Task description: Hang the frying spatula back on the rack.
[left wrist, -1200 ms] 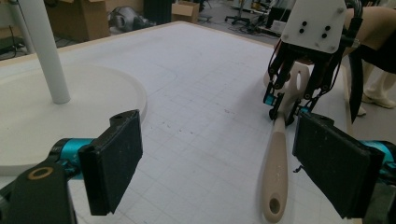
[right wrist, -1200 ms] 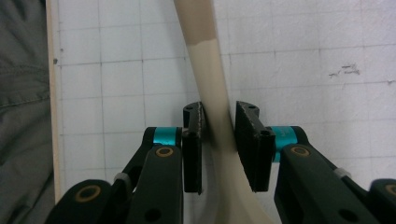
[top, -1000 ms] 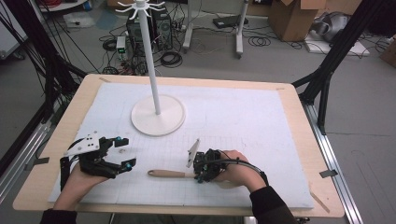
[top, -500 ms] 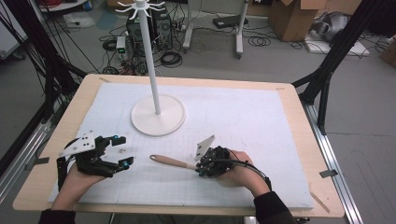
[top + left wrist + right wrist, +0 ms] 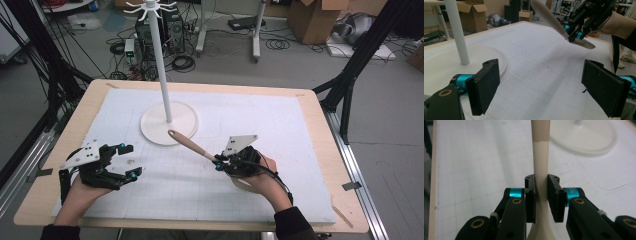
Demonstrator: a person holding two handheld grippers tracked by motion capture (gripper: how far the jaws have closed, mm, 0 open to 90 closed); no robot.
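Observation:
A kitchen utensil [image 5: 192, 146] with a wooden handle and a cream neck is held off the white mat. Its handle slants up and away to the left, toward the base of a white stand [image 5: 169, 122]. My right gripper [image 5: 218, 162] is shut on the cream neck [image 5: 541, 157], one jaw on each side. In the left gripper view the utensil [image 5: 584, 44] hangs at the upper right, with its flat end below the right gripper [image 5: 574, 33]. My left gripper [image 5: 131, 160] rests open near the mat's front left, and nothing is between its jaws [image 5: 544, 92].
The stand's pole [image 5: 159, 60] rises from a round base and carries hooks at its top [image 5: 150, 7]. The white mat [image 5: 280, 130] covers a wooden table [image 5: 320, 107]. Black frame legs, cables and cardboard boxes lie beyond the table.
The utensil lay flat on the mat; my right gripper has lifted it and tilted its handle up toward the stand. The left gripper has hardly moved.

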